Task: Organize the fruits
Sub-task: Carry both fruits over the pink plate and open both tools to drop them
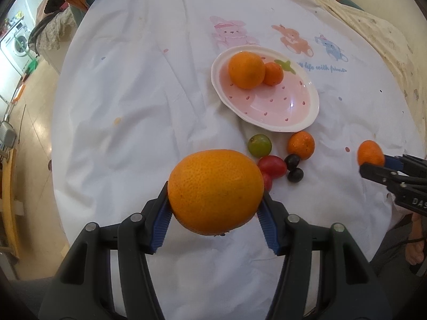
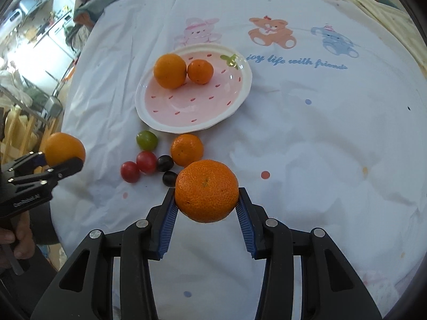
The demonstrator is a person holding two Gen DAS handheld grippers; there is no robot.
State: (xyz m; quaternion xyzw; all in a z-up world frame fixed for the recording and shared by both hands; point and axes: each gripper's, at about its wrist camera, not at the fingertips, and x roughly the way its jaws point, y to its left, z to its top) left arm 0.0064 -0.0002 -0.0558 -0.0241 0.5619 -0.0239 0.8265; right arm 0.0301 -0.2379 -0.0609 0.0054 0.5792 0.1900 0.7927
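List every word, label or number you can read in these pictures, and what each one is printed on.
"joy life with friends": blue script on the white tablecloth, under the printed bear and elephant; the first word is partly hidden by the plate.
"DAS": white letters on the right gripper, cut off by the picture's edge.
Embossed lettering on the left gripper: too small to read.

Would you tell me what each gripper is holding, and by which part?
The left gripper clamps a large orange across its sides; the right gripper clamps a smaller mandarin across its sides, stem end facing the camera.
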